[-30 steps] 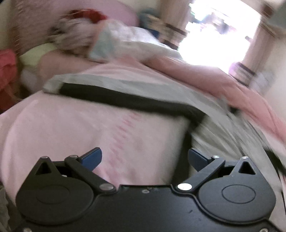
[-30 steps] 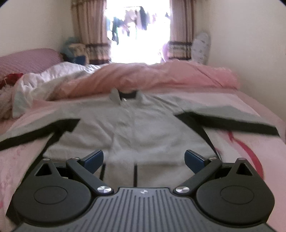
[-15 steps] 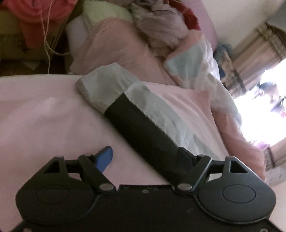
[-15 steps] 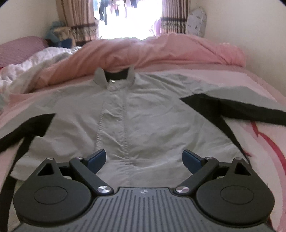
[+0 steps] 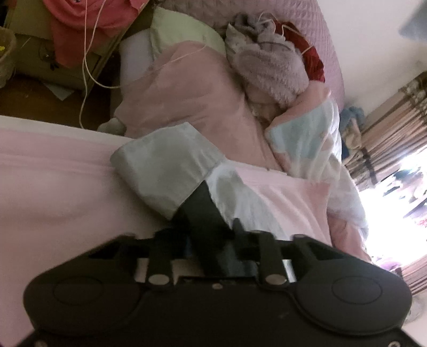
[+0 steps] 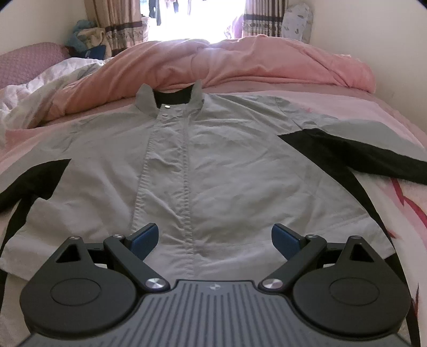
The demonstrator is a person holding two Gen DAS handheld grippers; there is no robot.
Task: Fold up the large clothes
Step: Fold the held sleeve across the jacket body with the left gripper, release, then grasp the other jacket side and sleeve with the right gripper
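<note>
Right wrist view is showing the jacket (image 6: 213, 170) lying flat on the bed (image 6: 400, 213), unfolded; my right gripper (image 6: 214, 240) is hovering agape over its hem. My left gripper (image 5: 210, 240) is closing on the sleeve (image 5: 170, 170); every fold remains.

A lived-in home bedroom. A bed (image 6: 333, 106) with a pink sheet fills the view, a rumpled pink duvet (image 6: 240, 61) heaped at its far side. Pillows (image 5: 184, 32) and bundled clothes (image 5: 267, 66) lie at the head. Patterned curtains (image 6: 261, 21) frame a bright window (image 6: 197, 18). A nightstand (image 5: 53, 64) stands beside the bed.
</note>
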